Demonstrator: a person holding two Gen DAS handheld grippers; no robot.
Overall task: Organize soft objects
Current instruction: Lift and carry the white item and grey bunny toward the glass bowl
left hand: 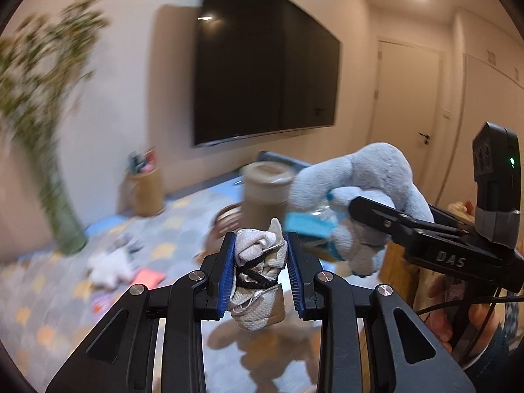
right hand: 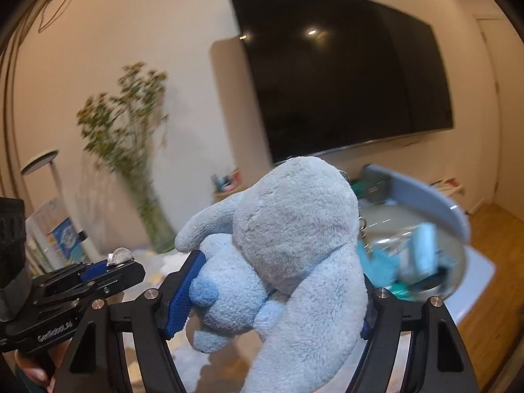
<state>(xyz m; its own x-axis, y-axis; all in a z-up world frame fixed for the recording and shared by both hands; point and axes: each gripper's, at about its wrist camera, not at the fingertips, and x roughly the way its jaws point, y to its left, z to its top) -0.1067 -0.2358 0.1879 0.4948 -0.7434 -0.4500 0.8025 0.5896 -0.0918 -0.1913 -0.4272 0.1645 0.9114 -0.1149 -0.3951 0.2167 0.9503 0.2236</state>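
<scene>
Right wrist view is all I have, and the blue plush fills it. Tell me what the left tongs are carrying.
Observer: The left tongs are shut on a rolled pale cloth bundle bound with black cord.
Operator: Report what lies on the floor near them.
Observer: A white fluffy item, blurred, lies on the patterned mat, left of the tongs.
Operator: Name any container close by.
Observer: A tan round container stands beyond the bundle.
</scene>
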